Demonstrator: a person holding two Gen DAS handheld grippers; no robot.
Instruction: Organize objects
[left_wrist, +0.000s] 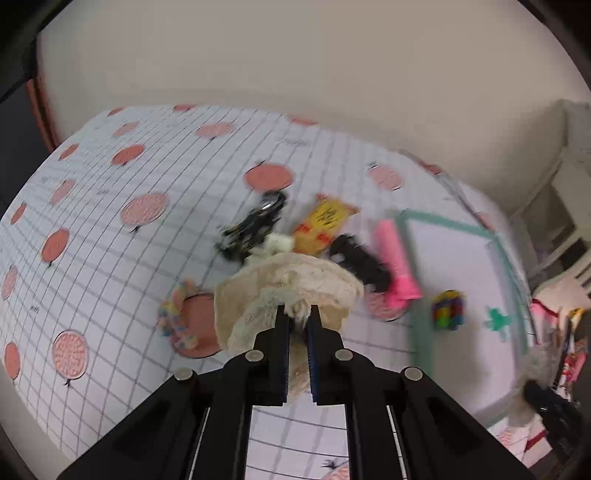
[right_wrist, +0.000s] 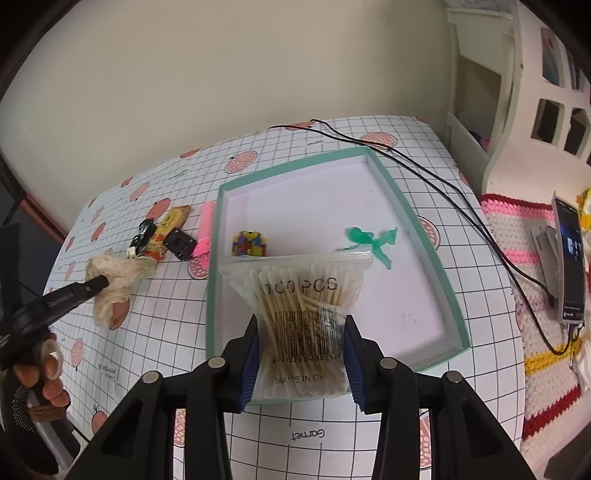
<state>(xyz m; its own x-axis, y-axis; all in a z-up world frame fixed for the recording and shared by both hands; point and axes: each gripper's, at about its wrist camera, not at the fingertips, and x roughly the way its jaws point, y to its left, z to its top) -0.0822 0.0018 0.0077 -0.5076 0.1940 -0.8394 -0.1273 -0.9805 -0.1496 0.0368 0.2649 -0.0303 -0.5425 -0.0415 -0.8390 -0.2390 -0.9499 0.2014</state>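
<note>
Left claw (left_wrist: 298, 314) is pinching a cream lace cloth (left_wrist: 291, 284) above the grid-patterned worktop (left_wrist: 110, 221); right claw (right_wrist: 301, 354) is gripping a clear bag of cotton swabs (right_wrist: 301, 306) over the teal-rimmed white tray (right_wrist: 413, 218).

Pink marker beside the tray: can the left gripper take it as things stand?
Probably not yet. The left gripper is shut on the cream lace cloth, so its jaws are occupied. The pink marker itself lies uncovered outside the tray, beside a black clip.
</note>
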